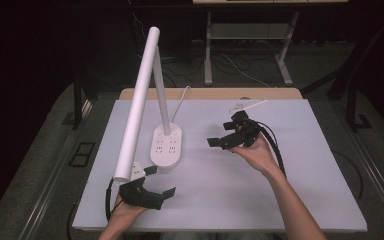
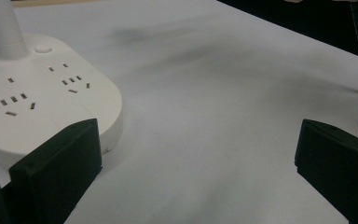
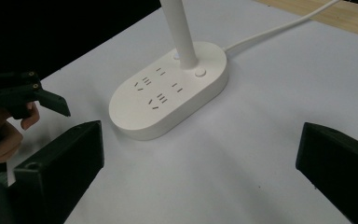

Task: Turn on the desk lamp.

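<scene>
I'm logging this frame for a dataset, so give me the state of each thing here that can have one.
Desk lamp: upright on its socket base, head folded down toward the front, no light seen.
Socket base: flat on the table, all outlets empty.
Lamp cord: attached, trailing off the far edge.
Left gripper: open, holding nothing.
Right gripper: open, holding nothing.

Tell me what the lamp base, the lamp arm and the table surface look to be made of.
Lamp base: likely moulded white plastic, smooth satin, with rounded edges and socket slots cut in.
Lamp arm: white tube, matte; plastic or painted metal, cannot tell.
Table surface: a flat matte white sheet, perhaps board or laminate, over a wood-coloured top showing at the far edge.
</scene>
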